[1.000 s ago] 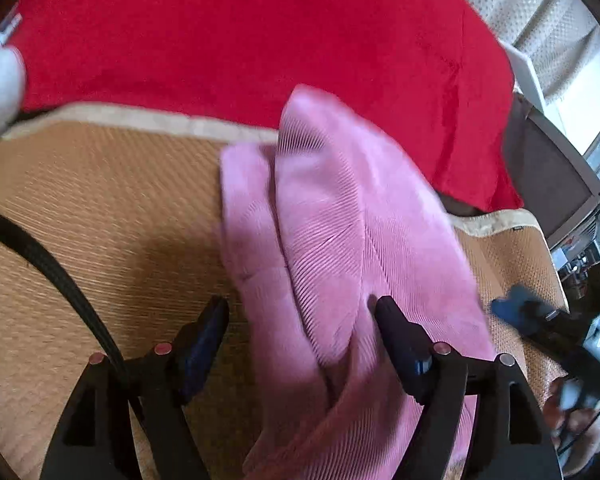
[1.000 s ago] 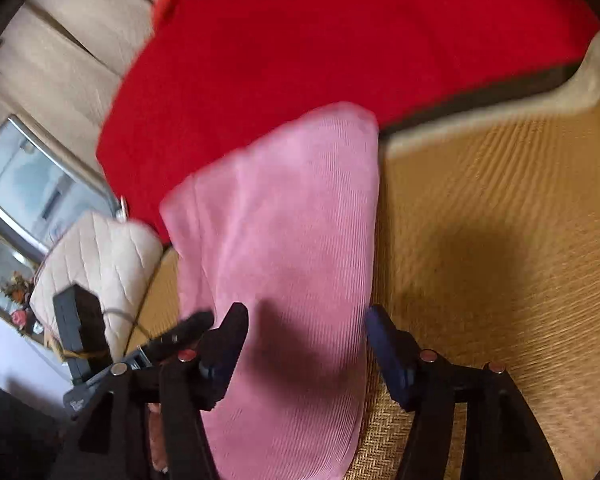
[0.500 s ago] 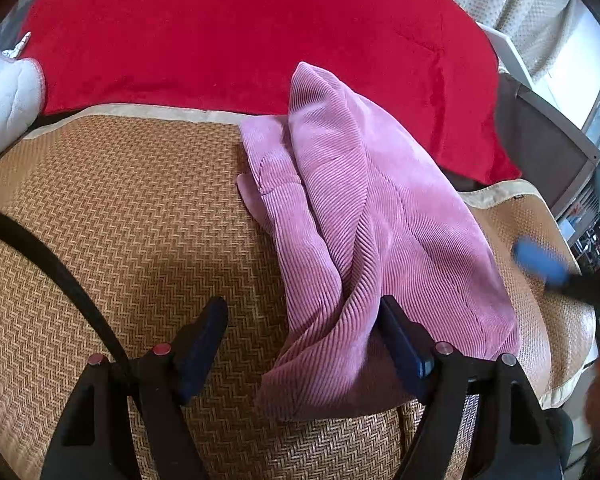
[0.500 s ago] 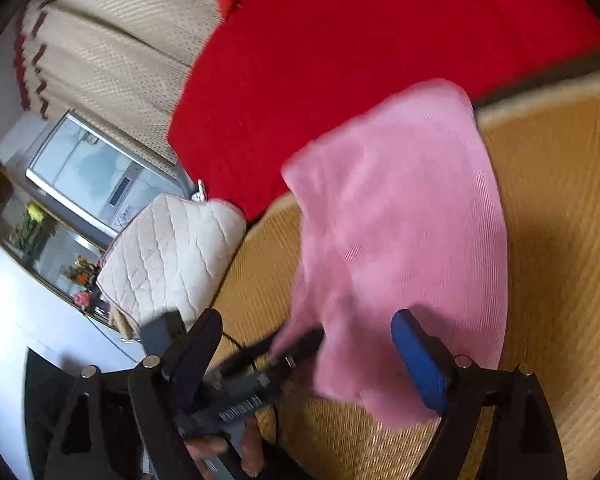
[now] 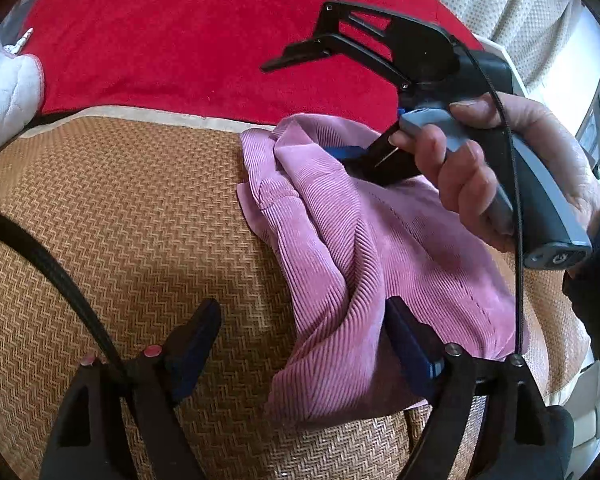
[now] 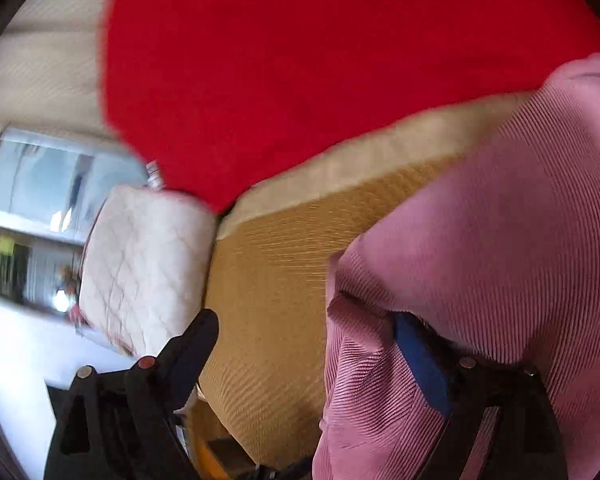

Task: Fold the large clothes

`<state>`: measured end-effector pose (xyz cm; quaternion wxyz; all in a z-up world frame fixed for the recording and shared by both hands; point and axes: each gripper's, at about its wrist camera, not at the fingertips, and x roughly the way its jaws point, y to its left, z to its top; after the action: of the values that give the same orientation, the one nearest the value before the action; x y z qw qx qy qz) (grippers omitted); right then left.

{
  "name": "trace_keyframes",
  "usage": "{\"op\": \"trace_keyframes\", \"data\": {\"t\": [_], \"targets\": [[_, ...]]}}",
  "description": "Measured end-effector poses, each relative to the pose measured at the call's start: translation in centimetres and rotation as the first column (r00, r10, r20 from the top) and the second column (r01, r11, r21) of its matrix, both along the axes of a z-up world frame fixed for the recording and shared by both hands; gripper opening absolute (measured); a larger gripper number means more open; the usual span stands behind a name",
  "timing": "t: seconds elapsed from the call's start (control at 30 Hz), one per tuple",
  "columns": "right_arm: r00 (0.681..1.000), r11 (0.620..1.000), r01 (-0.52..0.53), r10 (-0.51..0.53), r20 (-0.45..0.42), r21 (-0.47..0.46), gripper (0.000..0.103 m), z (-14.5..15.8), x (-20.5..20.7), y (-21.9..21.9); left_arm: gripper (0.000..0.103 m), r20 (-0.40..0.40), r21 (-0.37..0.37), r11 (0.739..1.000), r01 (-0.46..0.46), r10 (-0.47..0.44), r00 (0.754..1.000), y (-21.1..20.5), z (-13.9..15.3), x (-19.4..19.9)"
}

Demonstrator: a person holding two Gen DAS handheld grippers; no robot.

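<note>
Pink corduroy garment (image 5: 364,248) hides one finger of each hand-held gripper; both spread wide.

1. The pink garment (image 5: 384,240) is ribbed corduroy cloth, soft and matt.
2. The mat (image 5: 140,220) underneath is woven straw-like stuff in a rough herringbone pattern, with a plain cloth border.
3. The red blanket (image 5: 200,40) looks fuzzy and matt.
4. The right gripper (image 5: 364,160) is matt black plastic.
5. The white cushion (image 6: 148,264) is quilted fabric.
</note>
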<state>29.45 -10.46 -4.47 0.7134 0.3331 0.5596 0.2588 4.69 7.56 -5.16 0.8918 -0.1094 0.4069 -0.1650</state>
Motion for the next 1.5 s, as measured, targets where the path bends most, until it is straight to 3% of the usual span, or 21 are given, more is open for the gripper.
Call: {"op": "trace_keyframes", "data": {"t": [0.1, 0.27, 0.37, 0.43, 0.53, 0.6, 0.67, 0.73, 0.87, 1.07, 1.17, 1.33, 1.5], "targets": [[0.996, 0.999, -0.033, 0.035, 0.077, -0.023, 0.092, 2.3, -2.2, -0.2, 0.091, -0.025, -0.022, 1.0, -0.009, 0.009, 1.0, 0.4, -0.3, 0.4], [0.983, 0.998, 0.026, -0.015, 0.184, -0.061, 0.092, 6.5, -11.2, -4.4, 0.091, -0.011, -0.024, 0.999, -0.028, 0.028, 1.0, 0.7, -0.2, 0.1], [0.972, 0.996, 0.078, -0.067, 0.226, -0.042, 0.094, 7.3, -17.7, -7.3, 0.091, 0.001, -0.005, 0.999, -0.043, 0.043, 0.999, 0.5, 0.0, -0.4], [0.973, 0.994, 0.101, -0.088, 0.215, -0.048, 0.098, 6.1, -20.5, -8.5, 0.09, 0.002, 0.015, 0.998, -0.059, 0.058, 0.998, 0.2, 0.4, -0.6], [0.971, 0.993, 0.115, -0.105, 0.215, -0.037, 0.098, 4.4, -21.4, -9.8, 0.09, 0.004, 0.061, 0.995, -0.078, 0.078, 0.997, -0.3, 1.9, -1.6], [0.96, 0.989, 0.147, -0.138, 0.243, -0.018, 0.098, 5.6, -22.2, -10.3, 0.09, 0.024, 0.098, 0.99, -0.096, 0.094, 0.995, -0.2, 3.2, -3.1], [0.934, 0.99, 0.141, -0.134, 0.332, 0.003, 0.098, 7.9, -23.9, -10.4, 0.09, 0.043, 0.124, 0.986, -0.108, 0.103, 0.994, -0.1, 4.1, -4.3], [0.911, 0.987, 0.143, -0.101, 0.401, -0.076, 0.098, 9.4, -25.7, -9.9, 0.091, 0.054, 0.154, 0.98, -0.129, 0.122, 0.991, 0.2, 4.8, -5.3], [0.864, 0.938, 0.209, -0.045, 0.501, -0.276, 0.098, 10.3, -30.9, -9.4, 0.091, 0.086, 0.188, 0.968, -0.166, 0.152, 0.985, 0.3, 5.9, -6.9], [0.847, 0.822, 0.314, -0.016, 0.531, -0.475, 0.102, 9.4, -35.1, -8.5, 0.092, 0.148, 0.274, 0.939, -0.21, 0.175, 0.973, -1.5, 7.4, -9.7], [0.842, 0.778, 0.352, -0.021, 0.539, -0.521, 0.103, 9.6, -35.1, -8.7, 0.092, 0.142, 0.31, 0.926, -0.213, 0.176, 0.974, -2.0, 7.6, -9.9], [0.83, 0.703, 0.389, 0.013, 0.558, -0.596, 0.103, 10.0, -34.9, -7.9, 0.092, 0.135, 0.287, 0.933, -0.217, 0.185, 0.973, -2.2, 8.0, -10.4], [0.832, 0.69, 0.395, 0.01, 0.554, -0.606, 0.103, 9.7, -34.7, -7.8, 0.095, 0.151, 0.311, 0.923, -0.224, 0.185, 0.971, -2.6, 8.3, -10.5]]}}
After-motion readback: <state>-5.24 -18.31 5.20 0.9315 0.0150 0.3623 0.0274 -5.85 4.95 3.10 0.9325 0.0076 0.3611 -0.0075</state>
